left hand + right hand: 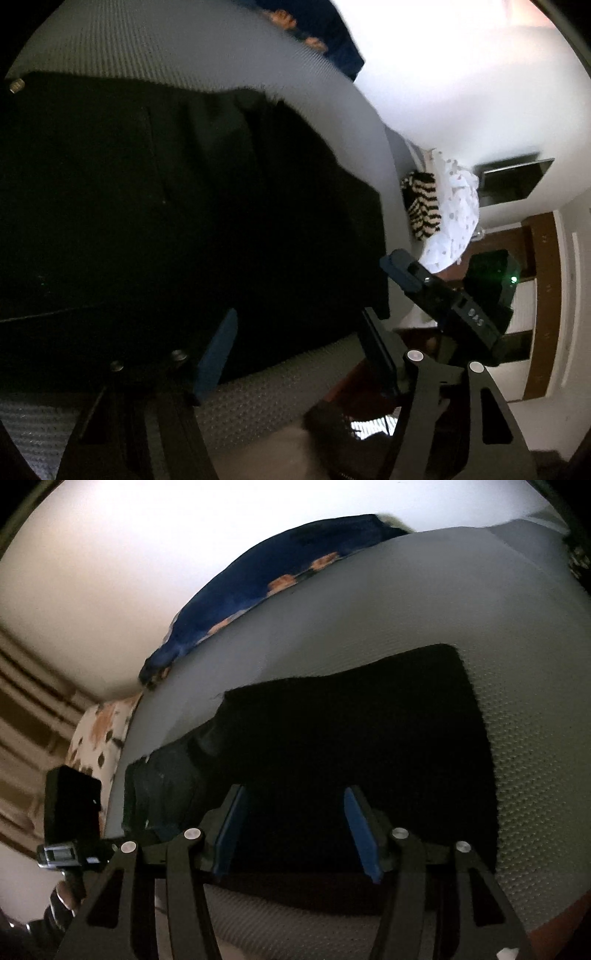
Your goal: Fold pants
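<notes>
Black pants [177, 206] lie flat on a grey textured mattress [155, 40]; they also fill the middle of the right wrist view [351, 738]. My left gripper [299, 350] is open, its blue pads spread over the near edge of the pants. My right gripper [295, 830] is open, its blue pads [360, 834] apart just above the near edge of the folded pants. In the left wrist view the right gripper [402, 273] shows at the right edge of the pants.
A dark blue cloth with orange print [258, 572] lies at the mattress's far edge. A striped item [421, 203] and a white dotted cloth [454, 206] lie beyond the mattress. White wall and wooden furniture [543, 295] stand around.
</notes>
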A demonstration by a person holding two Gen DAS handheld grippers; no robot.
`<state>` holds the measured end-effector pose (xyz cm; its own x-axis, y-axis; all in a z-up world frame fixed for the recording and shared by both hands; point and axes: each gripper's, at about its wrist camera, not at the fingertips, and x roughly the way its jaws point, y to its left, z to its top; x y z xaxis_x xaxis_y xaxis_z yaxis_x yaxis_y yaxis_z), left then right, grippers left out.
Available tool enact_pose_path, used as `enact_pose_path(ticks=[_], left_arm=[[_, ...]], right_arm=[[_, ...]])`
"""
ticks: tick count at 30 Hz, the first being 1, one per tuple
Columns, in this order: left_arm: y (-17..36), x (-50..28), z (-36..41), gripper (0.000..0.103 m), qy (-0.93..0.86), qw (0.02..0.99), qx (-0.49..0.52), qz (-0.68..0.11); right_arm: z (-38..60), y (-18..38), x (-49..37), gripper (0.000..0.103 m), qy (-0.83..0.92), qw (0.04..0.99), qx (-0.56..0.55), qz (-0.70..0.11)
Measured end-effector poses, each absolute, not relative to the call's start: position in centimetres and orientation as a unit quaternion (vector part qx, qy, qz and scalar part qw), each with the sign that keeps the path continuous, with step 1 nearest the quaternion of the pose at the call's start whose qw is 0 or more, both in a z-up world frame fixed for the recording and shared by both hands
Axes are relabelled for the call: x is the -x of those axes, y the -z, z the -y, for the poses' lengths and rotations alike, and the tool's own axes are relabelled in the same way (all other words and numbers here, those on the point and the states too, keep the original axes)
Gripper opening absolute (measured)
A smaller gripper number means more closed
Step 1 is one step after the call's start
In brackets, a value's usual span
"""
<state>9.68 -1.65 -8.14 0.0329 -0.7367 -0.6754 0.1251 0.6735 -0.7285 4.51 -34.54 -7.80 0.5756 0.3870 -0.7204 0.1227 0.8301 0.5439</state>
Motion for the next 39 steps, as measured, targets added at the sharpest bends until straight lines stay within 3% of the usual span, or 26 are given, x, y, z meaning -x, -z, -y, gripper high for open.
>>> enact_pose_path(ticks=[10, 12, 14, 20, 29, 34, 39], left_arm=[[10.2, -10.0, 3.4, 0.064, 0.293, 0.672, 0.243, -0.636], [10.4, -10.1, 3.4, 0.053, 0.286, 0.675, 0.242, -0.636], [10.7, -9.9, 3.3, 0.029, 0.282, 0.674, 0.239, -0.639], [11.3, -9.6, 2.6, 0.018, 0.279, 0.667, 0.261, -0.64], [9.1, -7.7, 1.9, 0.013, 0.29, 0.692, 0.234, -0.618], [10.9, -7.9, 1.9, 0.013, 0.272, 0.687, 0.218, -0.638], [9.8, -8.2, 1.6, 0.023, 0.27, 0.697, 0.191, -0.637]], right_arm=[[35.5, 8.7, -4.7, 0.054, -0.069, 0.833, -0.31, -0.452], [35.7, 9.0, -4.7, 0.054, -0.069, 0.829, -0.318, -0.455], [35.8, 9.2, -4.7, 0.054, -0.068, 0.827, -0.321, -0.456], [35.6, 9.4, -4.7, 0.054, -0.065, 0.826, -0.32, -0.459], [35.9, 10.0, -4.7, 0.054, -0.059, 0.821, -0.329, -0.463], [35.7, 10.8, -5.0, 0.054, -0.046, 0.814, -0.32, -0.482], [35.2, 11.5, -5.2, 0.052, -0.028, 0.813, -0.29, -0.504]])
